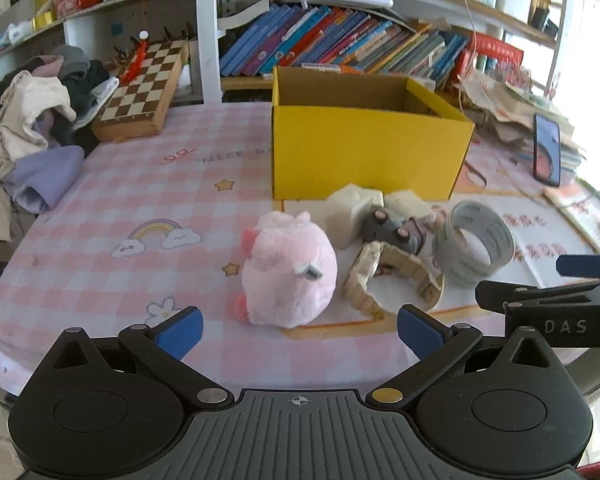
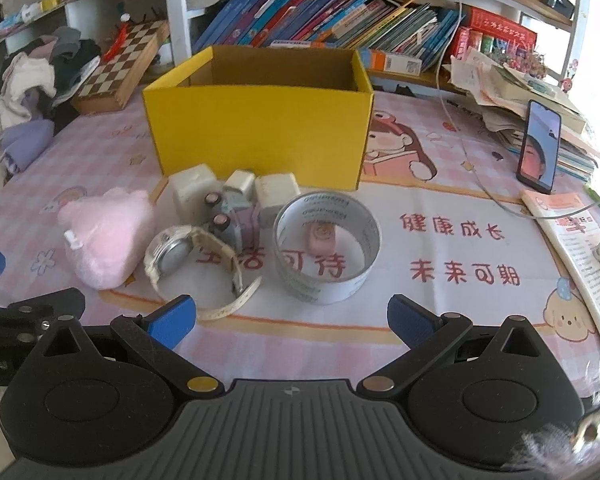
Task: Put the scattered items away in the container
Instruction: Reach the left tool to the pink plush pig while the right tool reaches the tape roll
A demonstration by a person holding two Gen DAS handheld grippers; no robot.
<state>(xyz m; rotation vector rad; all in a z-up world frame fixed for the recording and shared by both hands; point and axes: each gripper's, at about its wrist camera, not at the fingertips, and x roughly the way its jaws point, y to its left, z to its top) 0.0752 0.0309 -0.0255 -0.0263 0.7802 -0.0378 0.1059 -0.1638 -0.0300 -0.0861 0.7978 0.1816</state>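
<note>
A yellow cardboard box [image 1: 364,152] [image 2: 260,128] stands open at the table's middle. In front of it lie a pink plush toy [image 1: 290,268] [image 2: 108,236], a cream wristwatch [image 1: 392,280] [image 2: 196,256], a tape roll [image 1: 474,242] [image 2: 326,246] with a small pink item [image 2: 322,238] inside it, white cube blocks [image 1: 352,212] [image 2: 192,190] and a small grey toy [image 1: 388,230] [image 2: 230,216]. My left gripper [image 1: 300,334] is open just short of the plush. My right gripper [image 2: 292,322] is open, facing the tape roll and watch.
A chessboard box [image 1: 144,88] and a heap of clothes [image 1: 32,128] sit at the left. A phone [image 2: 538,148] leans on paper stacks at the right, with a cable [image 2: 472,168] and booklet [image 2: 572,248] nearby. Bookshelves [image 1: 340,44] run behind.
</note>
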